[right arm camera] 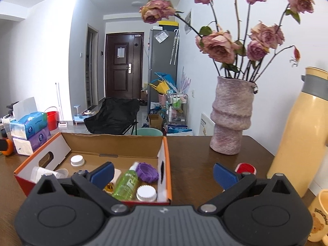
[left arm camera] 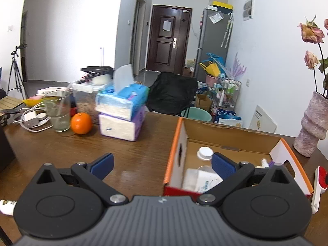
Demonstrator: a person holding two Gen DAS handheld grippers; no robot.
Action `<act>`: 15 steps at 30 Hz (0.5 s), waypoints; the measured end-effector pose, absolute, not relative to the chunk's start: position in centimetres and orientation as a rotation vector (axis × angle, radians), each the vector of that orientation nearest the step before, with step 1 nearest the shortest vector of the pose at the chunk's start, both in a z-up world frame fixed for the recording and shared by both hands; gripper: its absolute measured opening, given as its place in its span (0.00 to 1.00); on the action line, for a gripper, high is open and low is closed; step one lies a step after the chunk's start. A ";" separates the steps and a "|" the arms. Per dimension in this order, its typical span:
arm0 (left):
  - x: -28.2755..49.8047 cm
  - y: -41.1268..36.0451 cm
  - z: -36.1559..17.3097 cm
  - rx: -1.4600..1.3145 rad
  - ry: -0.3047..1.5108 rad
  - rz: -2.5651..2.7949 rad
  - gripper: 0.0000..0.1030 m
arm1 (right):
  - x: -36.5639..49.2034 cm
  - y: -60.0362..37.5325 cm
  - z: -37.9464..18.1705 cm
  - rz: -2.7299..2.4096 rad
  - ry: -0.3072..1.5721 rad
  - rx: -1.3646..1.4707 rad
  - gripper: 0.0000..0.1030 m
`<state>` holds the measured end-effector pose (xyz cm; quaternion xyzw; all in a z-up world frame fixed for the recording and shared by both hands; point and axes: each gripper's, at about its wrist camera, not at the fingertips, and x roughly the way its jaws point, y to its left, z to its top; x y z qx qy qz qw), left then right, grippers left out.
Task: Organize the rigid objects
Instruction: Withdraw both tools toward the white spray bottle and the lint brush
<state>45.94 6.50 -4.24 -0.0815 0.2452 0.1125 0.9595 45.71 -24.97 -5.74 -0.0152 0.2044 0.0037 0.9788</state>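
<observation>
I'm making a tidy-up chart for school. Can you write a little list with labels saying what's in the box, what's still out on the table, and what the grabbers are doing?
box: cardboard box, open, on the wooden table
in the box: green bottle, purple ring, two white caps
still out: red-and-white brush, orange, glass
left gripper: open, empty
right gripper: open, empty

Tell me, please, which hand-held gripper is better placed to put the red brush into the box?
Probably the right hand-held gripper: it is open, and the red brush lies just beyond its right finger, beside the box. The left hand-held gripper sits at the box's far side.
</observation>
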 end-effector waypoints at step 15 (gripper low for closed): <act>39.3 11.2 -4.4 -0.182 0.503 0.338 1.00 | 40.3 -28.9 -7.8 -0.087 0.450 -0.020 1.00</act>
